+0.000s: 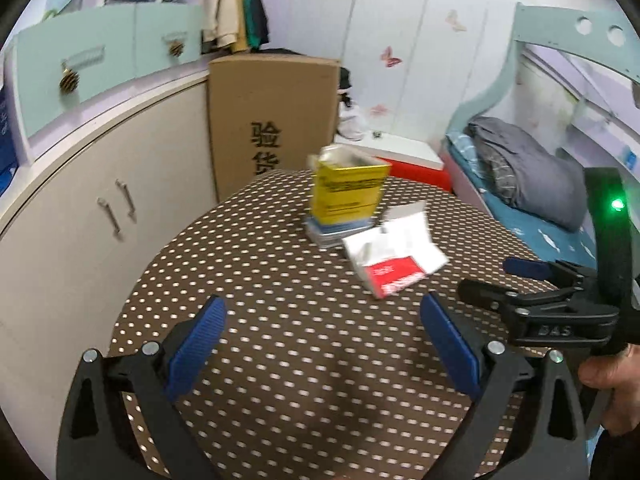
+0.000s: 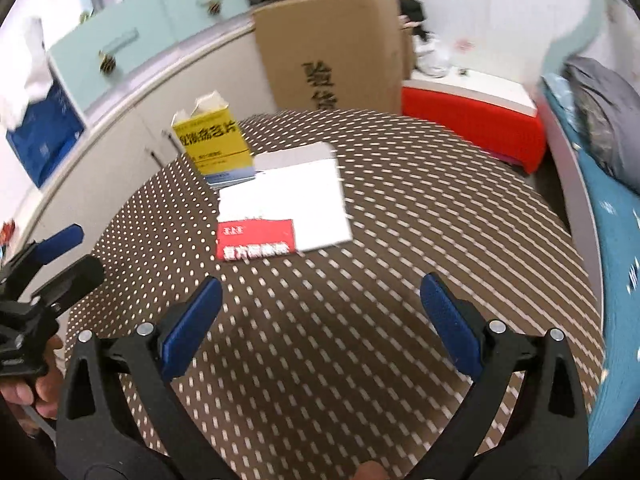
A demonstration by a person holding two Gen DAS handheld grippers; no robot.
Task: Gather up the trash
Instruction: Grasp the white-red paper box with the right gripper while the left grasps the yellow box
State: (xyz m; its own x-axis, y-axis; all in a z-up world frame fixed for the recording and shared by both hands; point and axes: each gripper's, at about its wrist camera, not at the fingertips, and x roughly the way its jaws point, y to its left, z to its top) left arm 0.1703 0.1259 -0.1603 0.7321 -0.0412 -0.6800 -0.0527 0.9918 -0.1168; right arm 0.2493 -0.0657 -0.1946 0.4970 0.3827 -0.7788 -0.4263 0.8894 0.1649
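Lying flat mid-table on the brown polka-dot cloth (image 2: 400, 208), the white-and-red opened cardboard carton (image 2: 280, 208) beside the upright yellow box (image 2: 214, 142) looks light and crushable, best pinched across an edge; left gripper (image 1: 320, 336) and right gripper (image 2: 320, 320) both spread, empty.

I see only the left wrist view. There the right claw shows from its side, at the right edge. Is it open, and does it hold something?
Observer: The right claw is open. Only the brown dotted tablecloth shows between its blue pads.
Operator: What lies in front of it?
Observer: The flat white cardboard box with a red label lies straight ahead, and the claw does not touch it.
Operator: My left edge is cut off. What is there?
Observer: A blue tissue box with white tissue sticking up from it.
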